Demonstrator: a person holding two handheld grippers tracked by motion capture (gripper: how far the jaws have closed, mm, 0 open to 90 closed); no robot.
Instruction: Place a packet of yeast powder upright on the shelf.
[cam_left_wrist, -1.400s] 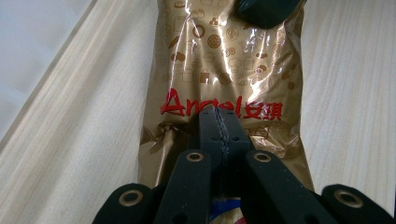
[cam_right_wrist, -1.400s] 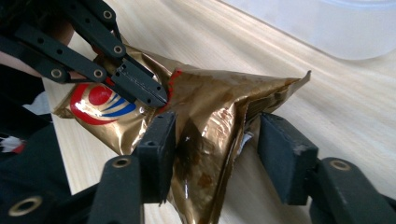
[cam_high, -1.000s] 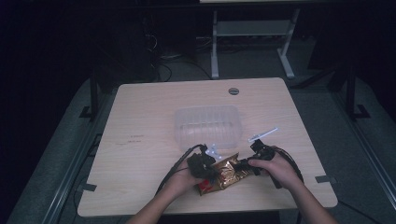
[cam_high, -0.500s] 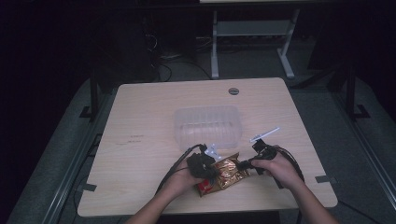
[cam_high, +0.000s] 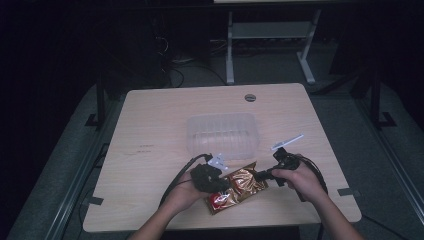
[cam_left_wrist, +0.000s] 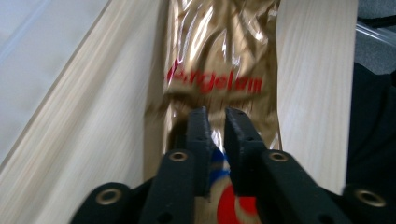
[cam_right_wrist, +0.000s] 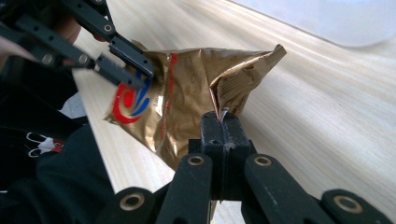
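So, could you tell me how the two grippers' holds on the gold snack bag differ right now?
The right gripper has its jaws pressed flat together on a thin corner of the gold snack bag; the left gripper shows a narrow gap between its jaws. The right gripper pinches the plain gold end, the left gripper the end with the red and blue logo. Both grip the bag over the table.

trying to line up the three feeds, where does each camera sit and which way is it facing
High view: above the person's side, looking forward and down on the table; both forearms, left gripper, right gripper.
Left gripper view: rides the left gripper, along its jaws pinching the gold snack bag.
Right gripper view: rides the right gripper, jaws clamped on the bag's corner, left gripper beyond.
Shared: the bag.
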